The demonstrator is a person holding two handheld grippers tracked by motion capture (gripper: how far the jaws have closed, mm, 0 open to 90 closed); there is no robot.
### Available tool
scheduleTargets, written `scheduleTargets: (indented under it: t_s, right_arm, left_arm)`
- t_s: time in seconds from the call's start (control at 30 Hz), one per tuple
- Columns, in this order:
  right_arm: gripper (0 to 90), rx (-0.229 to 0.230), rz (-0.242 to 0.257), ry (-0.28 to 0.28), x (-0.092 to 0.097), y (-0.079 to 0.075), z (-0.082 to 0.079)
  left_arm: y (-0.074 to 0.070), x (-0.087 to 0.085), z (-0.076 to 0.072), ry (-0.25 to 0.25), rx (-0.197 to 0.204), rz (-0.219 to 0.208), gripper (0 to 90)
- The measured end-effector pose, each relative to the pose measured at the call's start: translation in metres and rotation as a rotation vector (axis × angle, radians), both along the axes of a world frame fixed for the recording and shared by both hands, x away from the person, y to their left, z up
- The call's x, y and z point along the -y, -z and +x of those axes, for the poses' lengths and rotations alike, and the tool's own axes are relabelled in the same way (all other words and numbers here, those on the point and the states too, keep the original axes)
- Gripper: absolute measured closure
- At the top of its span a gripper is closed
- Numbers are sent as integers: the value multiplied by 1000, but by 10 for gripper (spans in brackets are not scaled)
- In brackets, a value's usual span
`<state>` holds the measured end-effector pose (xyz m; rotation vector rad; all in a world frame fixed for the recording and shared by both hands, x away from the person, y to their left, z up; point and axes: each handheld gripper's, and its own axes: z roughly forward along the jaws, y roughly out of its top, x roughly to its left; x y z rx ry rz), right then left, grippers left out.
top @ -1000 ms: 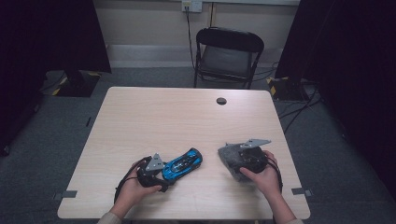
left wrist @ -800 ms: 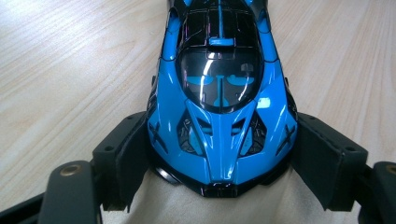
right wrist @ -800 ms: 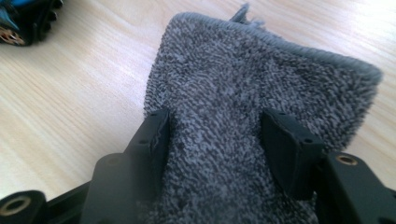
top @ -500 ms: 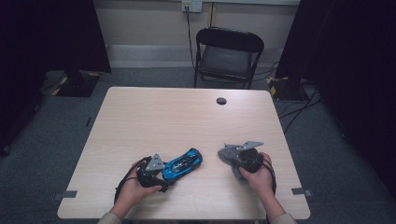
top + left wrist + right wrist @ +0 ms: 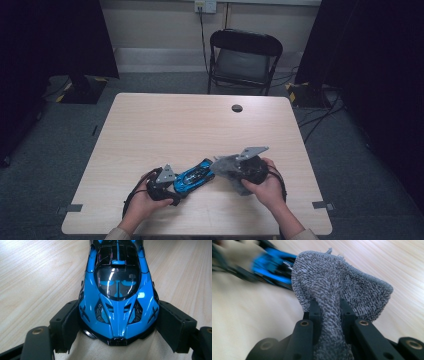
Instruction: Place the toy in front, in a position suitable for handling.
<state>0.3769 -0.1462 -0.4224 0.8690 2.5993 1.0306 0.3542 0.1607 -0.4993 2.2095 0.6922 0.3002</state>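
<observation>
Left tool (image 5: 117, 322) clamps the blue car (image 5: 117, 290); right tool (image 5: 329, 307) pinches grey cloth (image 5: 342, 280).

We see the toy car (image 5: 272, 267) smeared by motion blur in the right gripper view, its far end behind the grey cloth (image 5: 337, 287); the left gripper view's top edge crops its far end.
</observation>
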Motion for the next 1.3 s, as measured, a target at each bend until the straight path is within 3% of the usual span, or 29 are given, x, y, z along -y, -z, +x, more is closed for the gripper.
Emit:
scheduleTargets:
  t_s: [0.07,0.1,0.13,0.17,0.2,0.33,0.4,0.53,0.73,1.3]
  right_arm:
    - [772,-13,30,-61,-25,-2,-5]
    - [772,-13,30,-61,-25,-2,-5]
    - [772,-12,36,-103,-44,-2,-7]
    - [772,-12,36,-103,-44,-2,-7]
    - [772,0,28,-137,-58,-1,-9]
    - [771,11,22,-179,-78,3,-11]
    - [771,-1,31,-199,-88,7,-11]
    - [770,0,-26,-244,-106,19,-12]
    - [767,-13,-43,-251,-112,31,-13]
    - [766,-14,-69,-219,-99,23,-4]
  left_arm:
    - [0,0,0,0,0,0,235]
    - [0,0,0,0,0,0,235]
    - [0,0,0,0,0,0,235]
    - [0,0,0,0,0,0,235]
    - [0,0,0,0,0,0,235]
    - [0,0,0,0,0,0,235]
    - [0,0,0,0,1,0,235]
    - [0,0,0,1,4,2,236]
    - [0,0,0,-3,3,-3,236]
    - [0,0,0,1,4,3,236]
